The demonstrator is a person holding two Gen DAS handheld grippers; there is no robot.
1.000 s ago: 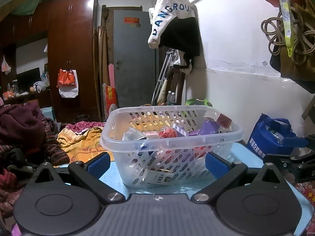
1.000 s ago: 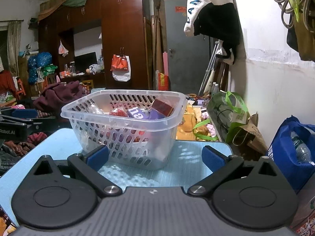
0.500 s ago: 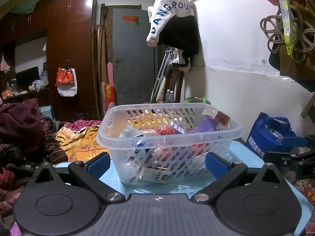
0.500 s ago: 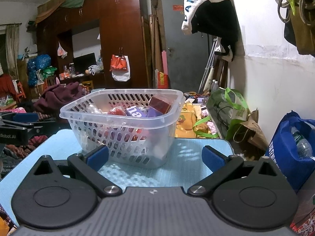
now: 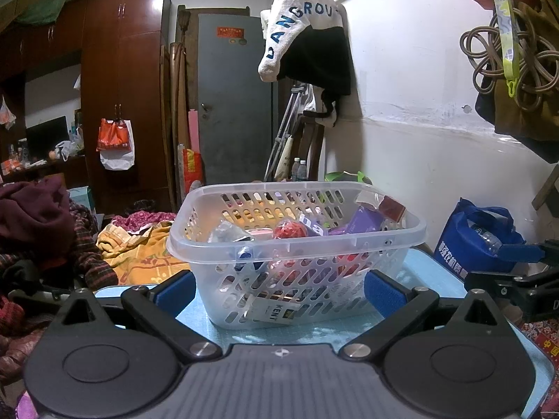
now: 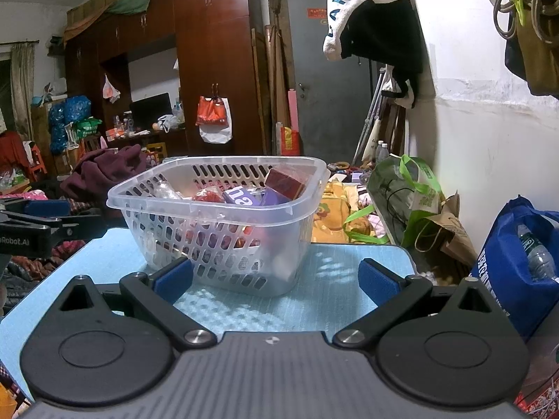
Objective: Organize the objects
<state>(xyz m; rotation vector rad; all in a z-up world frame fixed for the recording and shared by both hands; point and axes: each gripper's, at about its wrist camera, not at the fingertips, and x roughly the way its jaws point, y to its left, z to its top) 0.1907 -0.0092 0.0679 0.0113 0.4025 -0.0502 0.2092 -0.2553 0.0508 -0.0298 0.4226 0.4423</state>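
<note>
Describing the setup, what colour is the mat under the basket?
Light blue mat, clearest in the right wrist view.

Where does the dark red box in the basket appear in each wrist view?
Left wrist: dark red box sits at the right end of the basket, right of centre.
Right wrist: the box leans at the basket's far right corner, near picture centre.
Shared landmark: the grey door behind.

Ahead of my grippers is a light blue table (image 6: 335, 300) with a fine ribbed, textured top. One thing rests directly on it: a clear plastic basket (image 6: 223, 244) with slotted walls, straight in front of my left gripper and ahead-left of my right one. The surface ahead-right of my right gripper lies bare.
</note>
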